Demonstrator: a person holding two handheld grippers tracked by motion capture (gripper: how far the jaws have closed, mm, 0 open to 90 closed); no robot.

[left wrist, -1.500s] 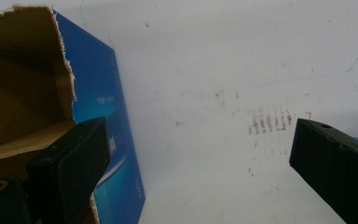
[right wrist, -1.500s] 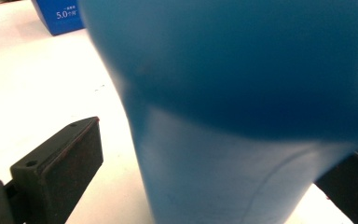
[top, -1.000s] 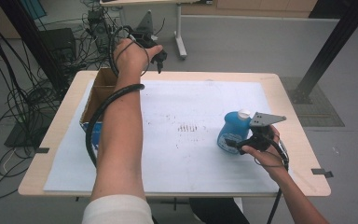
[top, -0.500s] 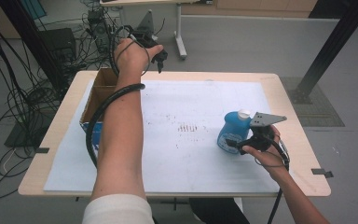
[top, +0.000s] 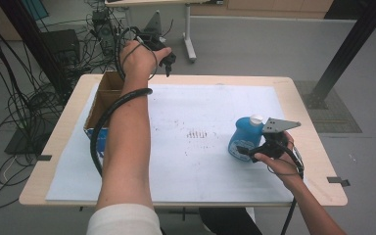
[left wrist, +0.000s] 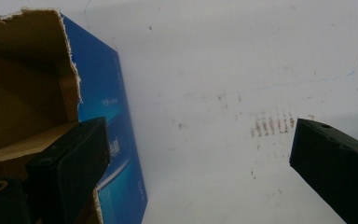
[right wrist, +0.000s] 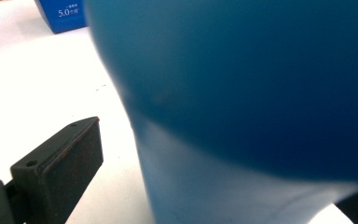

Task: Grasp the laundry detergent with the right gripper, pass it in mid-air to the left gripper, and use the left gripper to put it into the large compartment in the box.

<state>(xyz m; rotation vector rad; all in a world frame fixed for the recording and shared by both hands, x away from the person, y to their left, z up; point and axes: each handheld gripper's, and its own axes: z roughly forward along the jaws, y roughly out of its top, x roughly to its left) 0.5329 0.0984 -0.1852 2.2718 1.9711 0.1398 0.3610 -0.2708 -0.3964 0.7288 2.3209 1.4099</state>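
Two hand-held grippers: left [left wrist: 196, 163] wide open, empty; right [top: 248, 149] astride blue bottle [top: 242, 137], unclamped.

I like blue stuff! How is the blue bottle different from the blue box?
The bottle is round with a white cap; the box is square-edged, open-topped, brown cardboard inside. The bottle stands near the table's right side, by the right tool; the box sits at the left edge. Both are blue outside and rest on the white sheet.

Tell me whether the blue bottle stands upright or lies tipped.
Upright: in the high view the blue bottle stands on its base on the white sheet, white cap on top, right gripper at its side.
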